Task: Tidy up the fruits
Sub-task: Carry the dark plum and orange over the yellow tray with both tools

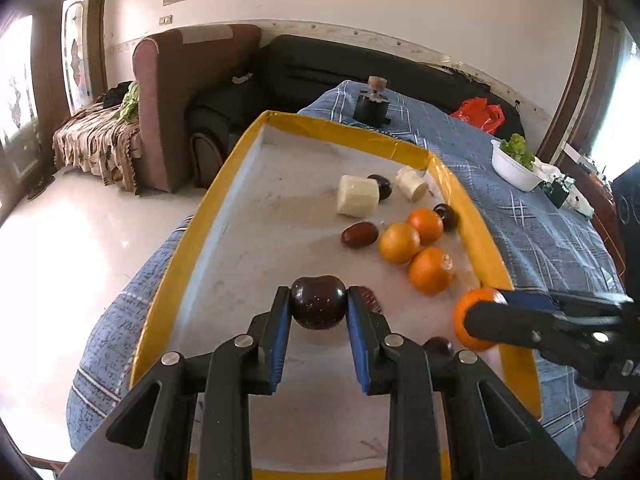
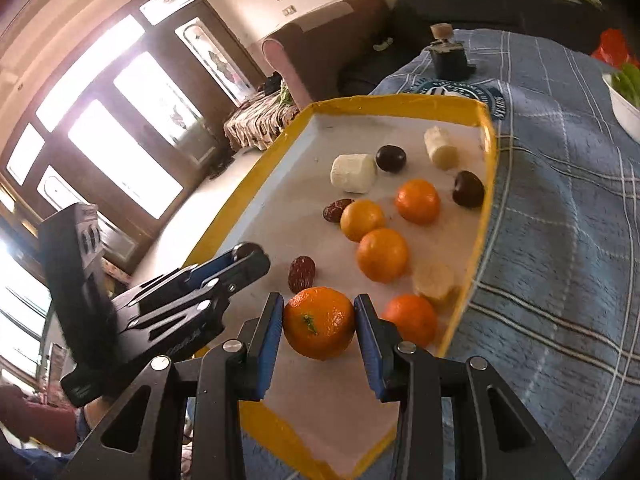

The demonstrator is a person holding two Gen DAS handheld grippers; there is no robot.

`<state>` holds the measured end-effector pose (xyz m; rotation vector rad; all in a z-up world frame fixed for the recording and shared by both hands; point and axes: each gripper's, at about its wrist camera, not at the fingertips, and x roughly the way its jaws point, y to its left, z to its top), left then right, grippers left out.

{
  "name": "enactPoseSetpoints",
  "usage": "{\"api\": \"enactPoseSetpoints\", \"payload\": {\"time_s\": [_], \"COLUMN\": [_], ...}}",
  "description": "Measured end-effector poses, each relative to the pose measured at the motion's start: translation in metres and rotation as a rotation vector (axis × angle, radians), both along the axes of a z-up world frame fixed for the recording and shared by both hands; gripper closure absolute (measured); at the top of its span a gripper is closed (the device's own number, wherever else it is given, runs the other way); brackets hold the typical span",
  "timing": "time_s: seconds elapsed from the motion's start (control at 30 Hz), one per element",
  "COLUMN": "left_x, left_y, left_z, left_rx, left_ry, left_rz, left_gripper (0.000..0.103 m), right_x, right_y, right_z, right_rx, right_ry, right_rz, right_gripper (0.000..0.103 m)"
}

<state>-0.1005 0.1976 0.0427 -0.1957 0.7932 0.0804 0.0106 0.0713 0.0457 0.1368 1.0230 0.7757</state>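
Note:
My left gripper (image 1: pixel 319 304) is shut on a dark plum (image 1: pixel 318 306) and holds it over the near part of the yellow-rimmed tray (image 1: pixel 320 123). My right gripper (image 2: pixel 319 322) is shut on an orange (image 2: pixel 319 322), which also shows in the left wrist view (image 1: pixel 460 312) at the tray's right side. Three more oranges (image 1: pixel 430 270) lie in a cluster on the tray's right, with a red date (image 1: pixel 359 235), dark plums (image 1: pixel 447 215) and white banana pieces (image 1: pixel 357 196) beyond. Another orange (image 2: pixel 412 318) and a date (image 2: pixel 302 274) lie beside my right gripper.
The tray sits on a blue plaid cloth (image 1: pixel 540 232). A white bowl of greens (image 1: pixel 514 162) and a small dark holder (image 1: pixel 371 109) stand on the cloth beyond the tray. A brown sofa (image 1: pixel 180 92) and pale floor lie to the left.

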Motion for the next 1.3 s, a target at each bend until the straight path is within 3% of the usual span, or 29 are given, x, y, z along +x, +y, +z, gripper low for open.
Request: {"api": "enactPoseSetpoints", "payload": {"time_s": [0.13,0.37,0.6,0.77,1.3], "left_x": [-0.003,-0.002,0.000,0.000,0.000], "left_y": [-0.005,-0.018,-0.024,-0.024,-0.023], "left_z": [-0.007,-0.014,-0.016,-0.017,-0.017], "left_rx": [0.022,0.098,0.155,0.156,0.156], "left_ry": [0.013,0.017,0.014,0.017,0.018], "left_rz": [-0.018,-0.019,-0.006,-0.001,-0.001], "left_gripper": [0.076,0.076,0.076,0.076,0.076], "right_x": [0.006,0.013,0.007,-0.003,-0.008], "right_y": [0.010,0.012,0.019,0.026,0.029], "right_z": [-0.007,-0.009,-0.007,-0.007,-0.011], "right_rx": [-0.036,-0.015,-0.113,-0.165,-0.175], "right_ry": [-0.011,-0.027,-0.143,-0.215,-0.228], "right_rz": [-0.005,-0.002,-0.026,-0.020,0.002], "right_gripper": [0.062,0.062,0.062,0.062,0.061]}}
